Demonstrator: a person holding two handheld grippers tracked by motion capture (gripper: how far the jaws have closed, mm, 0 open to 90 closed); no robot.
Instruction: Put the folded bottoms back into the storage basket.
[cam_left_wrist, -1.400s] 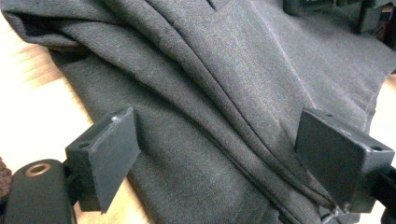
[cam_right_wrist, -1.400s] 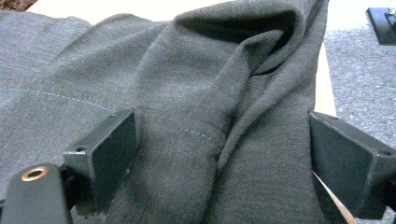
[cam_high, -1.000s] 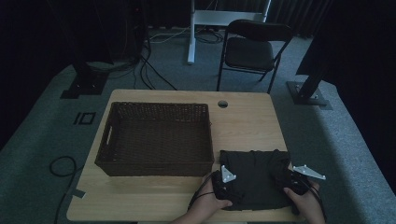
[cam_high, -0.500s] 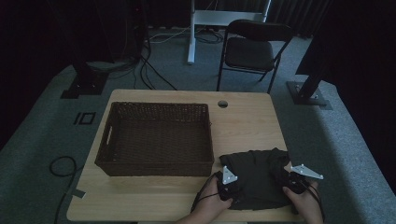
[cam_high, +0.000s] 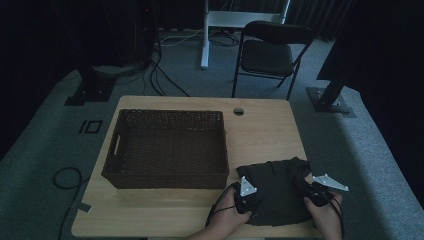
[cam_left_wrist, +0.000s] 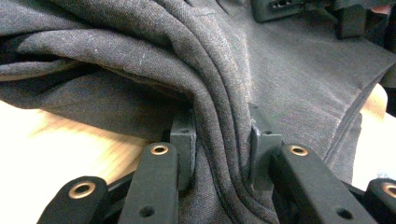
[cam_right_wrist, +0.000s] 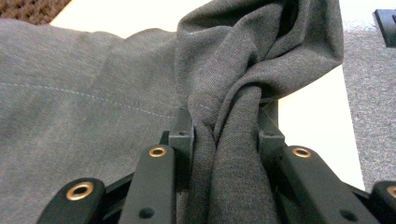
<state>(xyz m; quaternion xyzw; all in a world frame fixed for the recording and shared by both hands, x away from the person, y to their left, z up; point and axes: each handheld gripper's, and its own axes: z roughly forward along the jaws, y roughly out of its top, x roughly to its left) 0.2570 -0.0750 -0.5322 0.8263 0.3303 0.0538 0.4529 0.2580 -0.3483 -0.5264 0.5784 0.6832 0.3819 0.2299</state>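
Both claws, left claw (cam_left_wrist: 219, 154) and right claw (cam_right_wrist: 224, 140), are pinching bunched dark garment (cam_high: 277, 187) folds; lifting evenly should be keeping layers together.

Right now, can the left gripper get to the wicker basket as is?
Probably not freely: the left gripper is shut on a fold of the dark garment, as is the right gripper. The basket sits close beside it, with bare table between.

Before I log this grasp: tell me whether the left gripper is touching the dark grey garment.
Touching. The left gripper view shows the left gripper with its jaws closed on a bunched fold of the dark grey garment, fabric pressed against both pads.
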